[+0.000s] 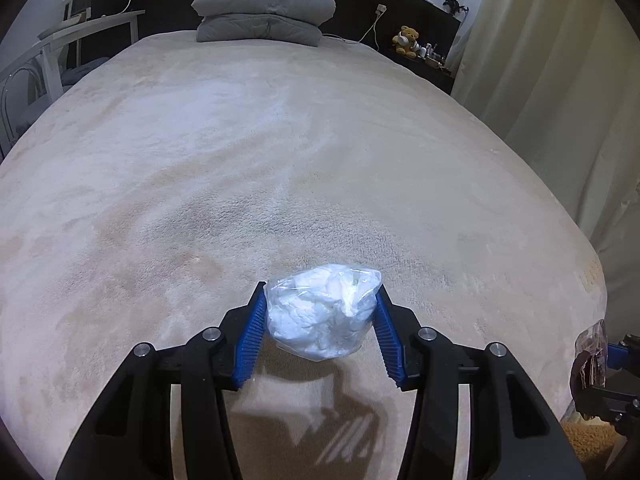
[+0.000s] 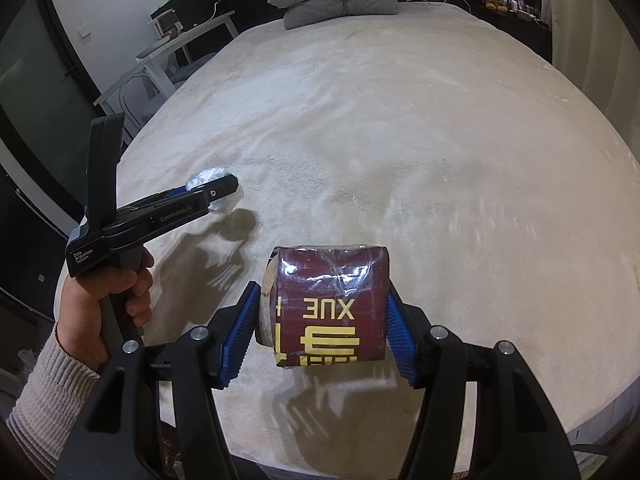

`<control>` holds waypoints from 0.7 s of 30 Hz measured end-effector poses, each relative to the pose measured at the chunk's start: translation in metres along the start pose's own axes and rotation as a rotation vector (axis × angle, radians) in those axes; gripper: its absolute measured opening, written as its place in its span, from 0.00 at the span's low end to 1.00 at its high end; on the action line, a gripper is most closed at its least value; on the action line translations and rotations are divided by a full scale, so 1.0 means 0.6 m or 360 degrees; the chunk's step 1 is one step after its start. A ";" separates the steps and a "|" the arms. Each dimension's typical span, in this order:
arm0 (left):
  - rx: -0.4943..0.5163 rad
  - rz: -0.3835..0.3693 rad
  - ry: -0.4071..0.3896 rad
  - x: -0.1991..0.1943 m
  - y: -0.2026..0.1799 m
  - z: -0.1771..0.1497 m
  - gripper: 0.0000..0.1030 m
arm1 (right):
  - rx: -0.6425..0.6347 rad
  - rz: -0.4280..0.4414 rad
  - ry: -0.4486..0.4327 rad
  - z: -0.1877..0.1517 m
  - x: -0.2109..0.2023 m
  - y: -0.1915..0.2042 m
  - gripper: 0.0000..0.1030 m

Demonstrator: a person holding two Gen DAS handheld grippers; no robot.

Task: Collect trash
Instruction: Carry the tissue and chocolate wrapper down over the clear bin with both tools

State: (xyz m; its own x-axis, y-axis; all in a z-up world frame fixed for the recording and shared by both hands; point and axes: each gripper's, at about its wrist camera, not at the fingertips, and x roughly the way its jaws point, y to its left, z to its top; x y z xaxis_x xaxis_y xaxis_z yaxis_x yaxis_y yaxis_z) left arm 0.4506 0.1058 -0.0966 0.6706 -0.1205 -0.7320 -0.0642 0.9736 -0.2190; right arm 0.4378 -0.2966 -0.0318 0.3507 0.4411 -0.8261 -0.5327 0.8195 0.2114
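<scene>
In the left wrist view my left gripper [image 1: 320, 320] is shut on a clear plastic bag stuffed with crumpled white tissue [image 1: 324, 312], held just above the beige blanket; its blue pads [image 1: 252, 340] press both sides. In the right wrist view my right gripper [image 2: 322, 320] is shut on a dark red box wrapped in clear film [image 2: 328, 304] with yellow lettering, lifted off the bed. The same view shows the left gripper [image 2: 216, 194] at the left, held by a hand [image 2: 100, 304], with the tissue bag [image 2: 208, 178] at its tip. The red box [image 1: 590, 360] peeks in at the left wrist view's right edge.
A wide bed covered by a beige plush blanket [image 1: 280, 160] fills both views. Grey folded pillows [image 1: 264, 12] lie at its head. A white desk and chair [image 1: 60, 52] stand left, a teddy bear [image 1: 406, 40] on a dark shelf and curtains [image 1: 560, 80] right.
</scene>
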 end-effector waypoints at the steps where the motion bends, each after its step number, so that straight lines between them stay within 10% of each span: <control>1: -0.0004 -0.0010 -0.0005 -0.009 -0.001 -0.002 0.47 | 0.0007 0.0003 0.0002 -0.004 -0.005 0.000 0.58; 21: 0.0151 -0.0133 -0.0055 -0.222 -0.123 -0.136 0.47 | 0.0001 0.0008 -0.0168 -0.114 -0.204 0.050 0.58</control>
State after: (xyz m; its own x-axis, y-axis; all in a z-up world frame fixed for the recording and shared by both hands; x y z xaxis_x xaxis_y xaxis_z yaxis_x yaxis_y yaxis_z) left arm 0.3056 0.0342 -0.0355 0.6959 -0.1968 -0.6906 0.0621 0.9746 -0.2152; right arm 0.3264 -0.3512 0.0400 0.4268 0.4814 -0.7655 -0.5344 0.8172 0.2159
